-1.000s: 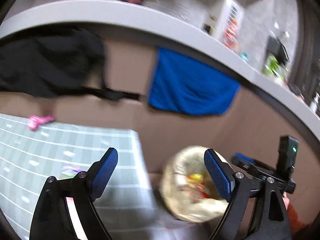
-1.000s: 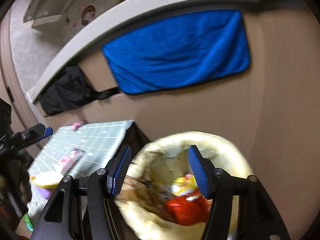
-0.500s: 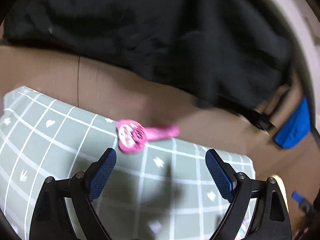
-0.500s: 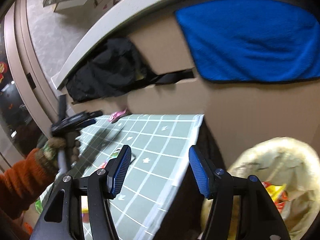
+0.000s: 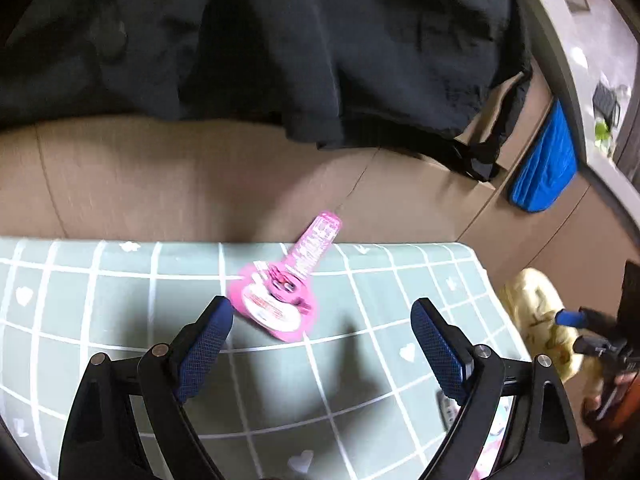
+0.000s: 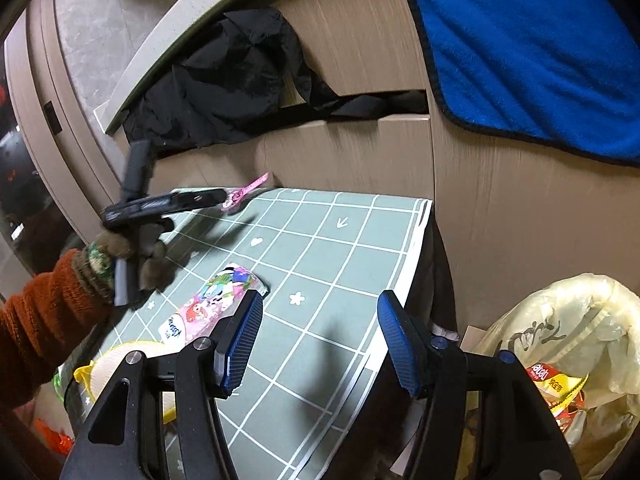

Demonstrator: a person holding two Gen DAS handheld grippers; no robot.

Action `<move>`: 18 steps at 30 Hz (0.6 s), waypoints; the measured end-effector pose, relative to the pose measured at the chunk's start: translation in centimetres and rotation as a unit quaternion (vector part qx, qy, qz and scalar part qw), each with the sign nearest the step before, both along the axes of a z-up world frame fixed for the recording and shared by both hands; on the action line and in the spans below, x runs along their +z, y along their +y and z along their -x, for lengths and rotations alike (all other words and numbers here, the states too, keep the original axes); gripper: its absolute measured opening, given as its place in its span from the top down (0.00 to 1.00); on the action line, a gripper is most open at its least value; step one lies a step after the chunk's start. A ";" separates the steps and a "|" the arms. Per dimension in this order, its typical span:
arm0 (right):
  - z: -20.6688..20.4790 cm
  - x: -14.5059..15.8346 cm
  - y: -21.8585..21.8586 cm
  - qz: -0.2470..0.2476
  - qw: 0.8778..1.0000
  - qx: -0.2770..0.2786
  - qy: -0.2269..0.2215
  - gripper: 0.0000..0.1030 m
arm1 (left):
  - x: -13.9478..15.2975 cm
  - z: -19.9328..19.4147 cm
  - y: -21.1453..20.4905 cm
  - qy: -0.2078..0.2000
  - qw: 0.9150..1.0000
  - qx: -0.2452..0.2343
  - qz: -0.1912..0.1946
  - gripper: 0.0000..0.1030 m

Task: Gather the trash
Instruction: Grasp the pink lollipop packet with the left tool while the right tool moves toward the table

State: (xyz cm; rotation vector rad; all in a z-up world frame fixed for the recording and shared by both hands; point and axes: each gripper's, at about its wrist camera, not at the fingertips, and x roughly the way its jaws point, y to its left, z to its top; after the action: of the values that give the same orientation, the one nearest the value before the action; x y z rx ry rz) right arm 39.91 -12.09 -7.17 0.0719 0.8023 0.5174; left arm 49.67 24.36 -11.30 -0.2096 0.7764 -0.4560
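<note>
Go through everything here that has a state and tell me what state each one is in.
left gripper: open, empty, just short of the pink wrapper
right gripper: open, empty
pink wrapper: lying flat at the mat's far edge
cartoon wrapper: lying flat on the mat
trash bag: open, holding wrappers

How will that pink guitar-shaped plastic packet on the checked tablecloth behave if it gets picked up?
The pink guitar-shaped plastic packet lies flat and thin, so it is probably light and floppy. Its glossy film may slip on the checked tablecloth, and pinching its low edge looks tricky.
</note>
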 end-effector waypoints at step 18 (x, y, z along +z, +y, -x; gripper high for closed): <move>0.4 -0.8 -1.7 -0.012 1.000 -0.014 0.012 0.44 | -1.9 -3.5 -4.0 0.054 0.983 0.077 -0.156 0.38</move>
State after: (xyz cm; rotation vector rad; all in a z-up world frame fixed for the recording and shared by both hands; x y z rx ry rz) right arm 39.54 -13.80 -7.96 0.1121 0.8168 0.5008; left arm 53.16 20.33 -13.24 -0.0009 0.9187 -0.1730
